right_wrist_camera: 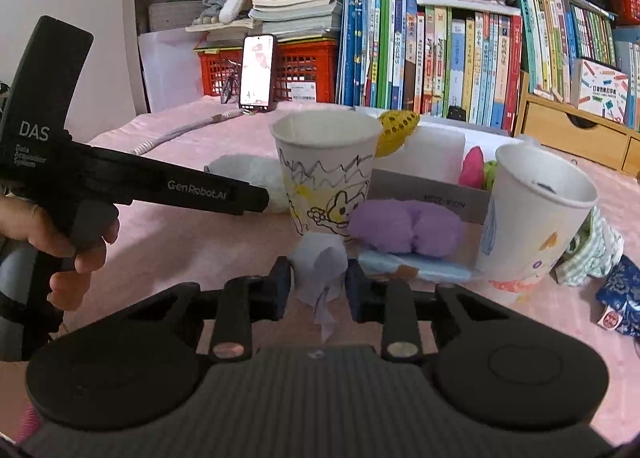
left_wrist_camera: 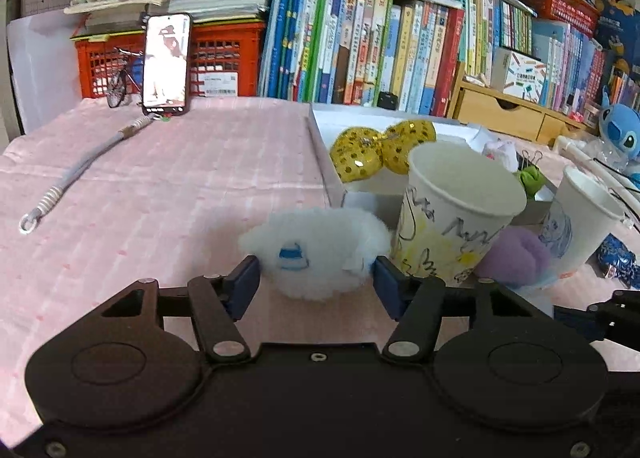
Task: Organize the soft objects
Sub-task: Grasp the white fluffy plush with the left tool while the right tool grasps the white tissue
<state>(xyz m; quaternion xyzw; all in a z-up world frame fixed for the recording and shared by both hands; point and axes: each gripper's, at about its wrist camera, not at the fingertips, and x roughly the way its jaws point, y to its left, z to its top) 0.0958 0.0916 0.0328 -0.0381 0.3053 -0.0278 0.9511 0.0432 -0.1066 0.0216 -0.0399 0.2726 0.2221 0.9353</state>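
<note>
A white fluffy plush with a blue mark lies on the pink cloth between the fingers of my left gripper; the jaws are wide and touch its sides. My right gripper is shut on a pale lilac cloth scrap. A purple pompom lies ahead of it, between two drawn-on paper cups. The same pompom and cups show in the left wrist view. A white box holds yellow dotted plushes.
A phone leans on a red crate at the back, beside a strap. Books fill the shelf behind. Blue patterned fabric and striped cloth lie at the right. The left gripper's body crosses the right wrist view.
</note>
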